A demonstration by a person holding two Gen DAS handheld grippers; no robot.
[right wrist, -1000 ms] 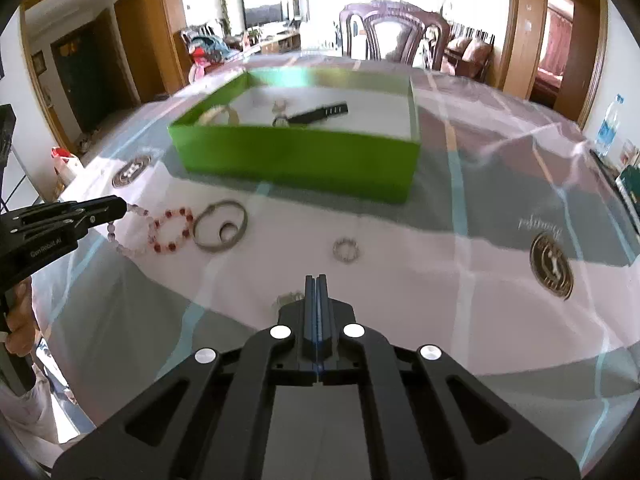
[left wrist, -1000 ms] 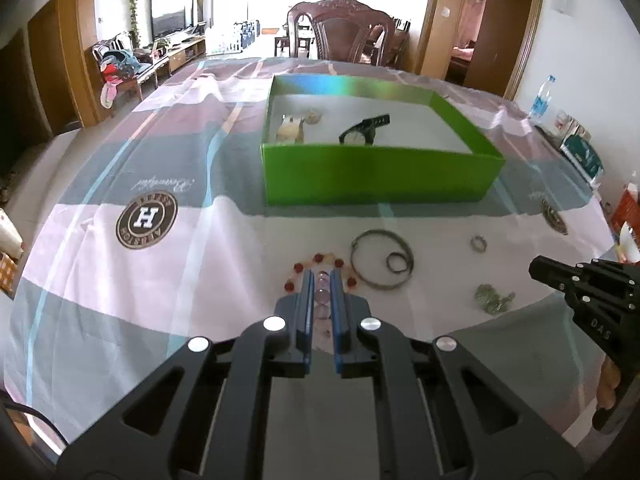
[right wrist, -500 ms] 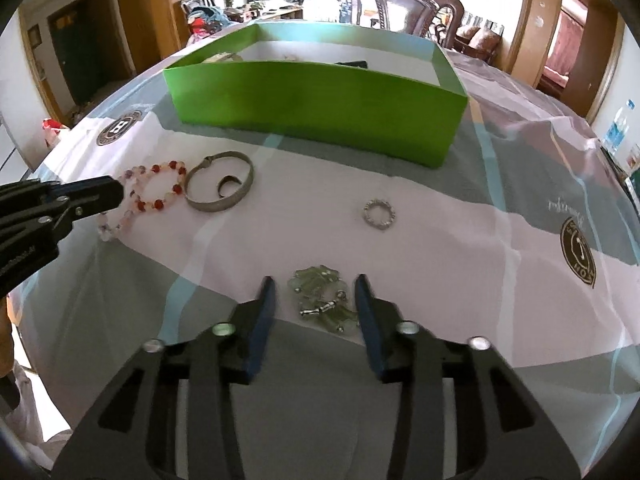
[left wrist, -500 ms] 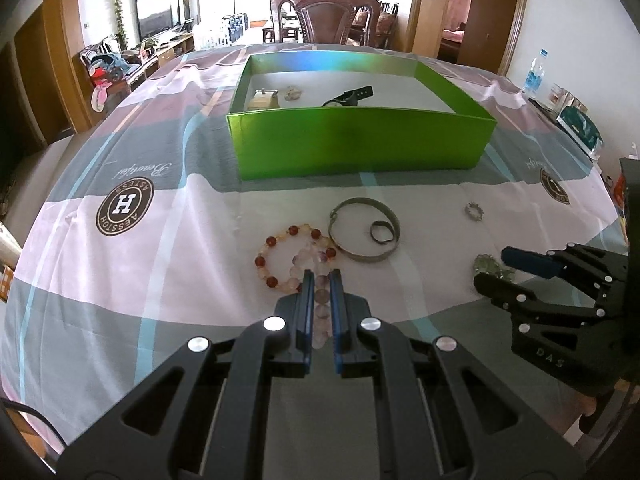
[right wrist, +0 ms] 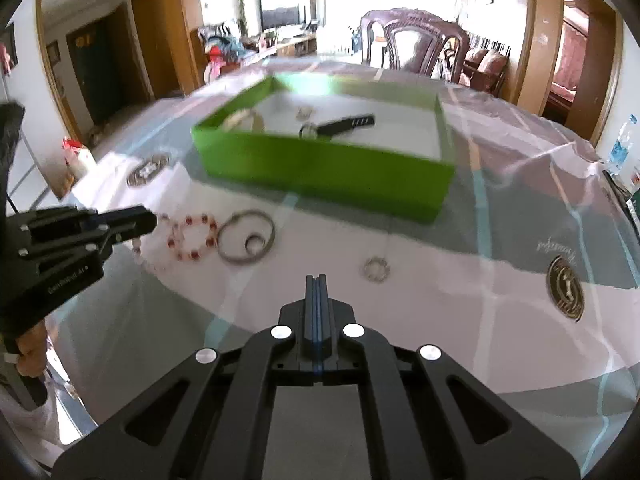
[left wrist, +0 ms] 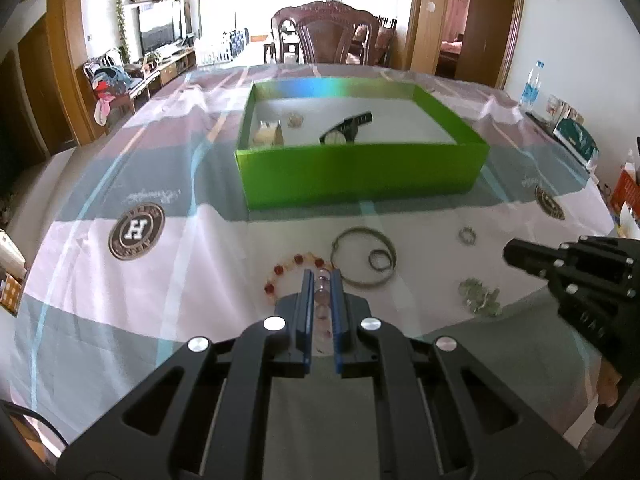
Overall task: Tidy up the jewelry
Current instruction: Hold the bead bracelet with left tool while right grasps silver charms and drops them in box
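Left gripper (left wrist: 321, 280) is pinching a string of pale pink beads (left wrist: 322, 304) between its blue pads, right where that strand meets the red and pale beaded bracelet (left wrist: 294, 270) lying on the tablecloth (left wrist: 160, 280) near the table's front edge. Whether the pink strand is a separate bracelet or part of the red one, I can't tell from these views.

Right gripper (right wrist: 316, 280) has its fingers pressed flat together with nothing visible between them. From the left camera it hangs off to the right, just above a small greenish heap of jewelry (left wrist: 480, 294) that sits close to the front edge, not touching it as far as I can see.

Just beside the beaded bracelet is a silver bangle (left wrist: 364, 258) with a small dark ring (left wrist: 380, 260) lying inside it. Further right on the cloth, apart from the rest, there's a little sparkly ring (left wrist: 466, 236).

The green box (left wrist: 360, 176) sits toward the middle of the table. Inside it: a black-strapped watch (left wrist: 347, 128) roughly in the middle, a pale bracelet-looking piece (left wrist: 267, 133) in the near left corner, and a tiny item (left wrist: 296, 120) behind that, too small to call.
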